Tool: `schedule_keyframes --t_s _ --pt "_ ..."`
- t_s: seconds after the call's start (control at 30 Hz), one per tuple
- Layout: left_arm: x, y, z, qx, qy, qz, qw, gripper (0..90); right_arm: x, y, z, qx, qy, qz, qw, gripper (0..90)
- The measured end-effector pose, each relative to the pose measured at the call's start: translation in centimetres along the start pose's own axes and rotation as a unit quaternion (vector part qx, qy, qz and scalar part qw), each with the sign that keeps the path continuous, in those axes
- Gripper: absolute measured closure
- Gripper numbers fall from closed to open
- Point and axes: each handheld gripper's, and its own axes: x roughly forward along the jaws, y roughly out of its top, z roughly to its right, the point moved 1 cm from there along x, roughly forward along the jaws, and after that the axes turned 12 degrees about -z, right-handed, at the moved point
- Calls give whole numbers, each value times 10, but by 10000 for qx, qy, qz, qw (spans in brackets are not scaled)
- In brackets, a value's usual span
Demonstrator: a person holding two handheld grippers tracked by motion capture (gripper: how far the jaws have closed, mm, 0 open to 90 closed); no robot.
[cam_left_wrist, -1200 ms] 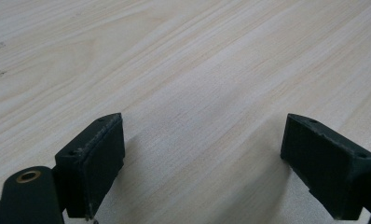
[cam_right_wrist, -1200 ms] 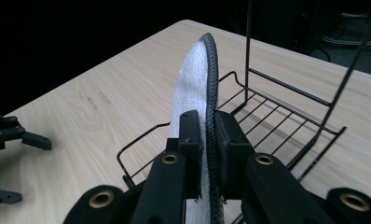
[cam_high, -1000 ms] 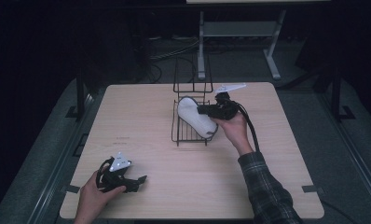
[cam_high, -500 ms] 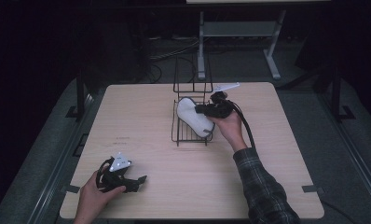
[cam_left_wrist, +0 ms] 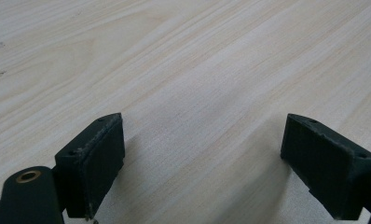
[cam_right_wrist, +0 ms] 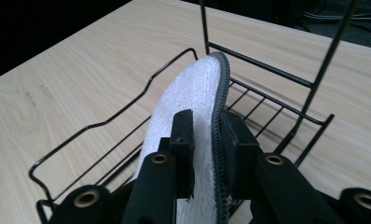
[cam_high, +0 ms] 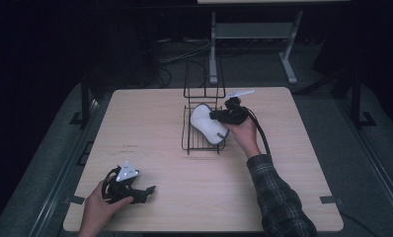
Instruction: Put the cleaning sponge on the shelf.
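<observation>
Shifted slightly down and nearer the rack [cam_high: 202,129] floor since a second ago: right gripper [cam_high: 219,117] with the white slipper [cam_high: 207,123]. Jaws just been easing apart, slipper between them on edge, pads at its two faces, white terry one side, dark sole the other. Slipper inside the black wire rack, tilted, at mid-table [cam_high: 150,118]. Left gripper [cam_high: 147,190] unmoved at the near left corner, resting on bare wood, jaws spread wide, gripping nothing.
</observation>
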Motion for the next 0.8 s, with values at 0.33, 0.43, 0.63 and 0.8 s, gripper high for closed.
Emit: schedule_keyframes --t_s 0.33,0.43,0.63,0.8 --pt "0 0 0 3 0 0 10000 126 5 -2 7 89 -206 -50 9997 717" --pt "0 0 0 0 -1 0 10000 126 6 -4 10 105 -268 -94 9995 709" --pt "0 0 0 1 -1 1 10000 126 5 -4 11 98 -415 -112 9990 641" --pt "0 0 0 2 0 1 10000 126 -6 -4 10 68 -405 0 9992 666"
